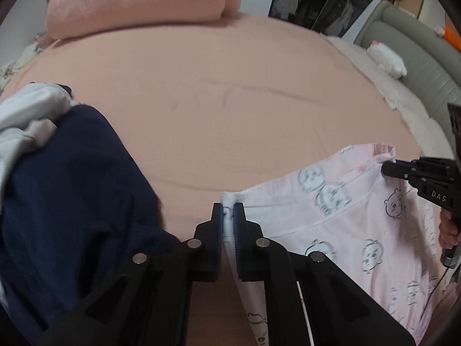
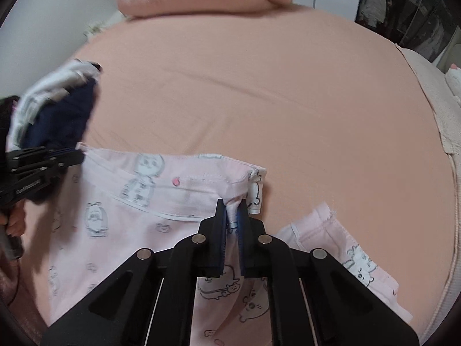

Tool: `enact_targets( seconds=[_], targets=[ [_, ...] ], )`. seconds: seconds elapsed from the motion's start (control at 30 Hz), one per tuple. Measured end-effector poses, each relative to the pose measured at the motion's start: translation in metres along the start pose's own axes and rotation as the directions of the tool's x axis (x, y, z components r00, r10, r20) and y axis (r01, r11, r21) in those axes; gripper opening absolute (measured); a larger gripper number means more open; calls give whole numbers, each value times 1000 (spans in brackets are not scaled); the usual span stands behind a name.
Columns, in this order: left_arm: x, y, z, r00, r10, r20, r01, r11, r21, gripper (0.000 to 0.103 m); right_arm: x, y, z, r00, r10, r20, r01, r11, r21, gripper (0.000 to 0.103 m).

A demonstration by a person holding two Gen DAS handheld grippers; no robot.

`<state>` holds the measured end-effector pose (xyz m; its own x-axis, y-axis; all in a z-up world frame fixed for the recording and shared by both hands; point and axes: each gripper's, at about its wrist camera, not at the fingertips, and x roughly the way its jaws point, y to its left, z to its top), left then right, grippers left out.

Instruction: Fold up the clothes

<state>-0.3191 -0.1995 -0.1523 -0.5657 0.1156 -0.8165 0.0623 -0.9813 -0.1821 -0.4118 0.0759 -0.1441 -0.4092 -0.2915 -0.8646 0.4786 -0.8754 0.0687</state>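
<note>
A pale pink garment (image 1: 345, 230) printed with cartoon figures lies on the peach bed sheet (image 1: 230, 101). My left gripper (image 1: 227, 210) is shut on its white-trimmed left corner, the cloth pinched between the blue pads. In the right wrist view the same pink garment (image 2: 115, 201) spreads to the left, and my right gripper (image 2: 232, 210) is shut on a bunched fold at its top right edge. Each gripper shows in the other's view: the right gripper (image 1: 387, 168) at the far corner, the left gripper (image 2: 77, 154) at the left edge. A hand (image 1: 448, 225) holds the right one.
A navy garment (image 1: 72, 187) and a white one (image 1: 26, 115) are heaped to the left. A rolled peach duvet (image 1: 138, 0) sits at the far end of the bed. A white plush toy (image 1: 386, 57) rests by a grey padded frame (image 1: 417, 57) at the right.
</note>
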Motion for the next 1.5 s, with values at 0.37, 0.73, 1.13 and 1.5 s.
enact_targets(
  seconds=[0.37,0.73,1.13,1.5],
  targets=[
    [35,32,0,998,-9,-65,5,997,-73,11,44,-37,8,997,82,-15,-78,977,198,5],
    [25,15,-3,991,19,-131,-11,998,61,45,25,-4,12,1000,1,-20,1,998,67,34],
    [11,28,15,1000,4,-9,-5,1000,-19,6,10,-1,11,992,27,127,-44,990,133,4],
    [-3,24,17,999,34,-32,-35,998,-47,40,-5,-9,6,994,12,110,-38,969,244,25]
  ],
)
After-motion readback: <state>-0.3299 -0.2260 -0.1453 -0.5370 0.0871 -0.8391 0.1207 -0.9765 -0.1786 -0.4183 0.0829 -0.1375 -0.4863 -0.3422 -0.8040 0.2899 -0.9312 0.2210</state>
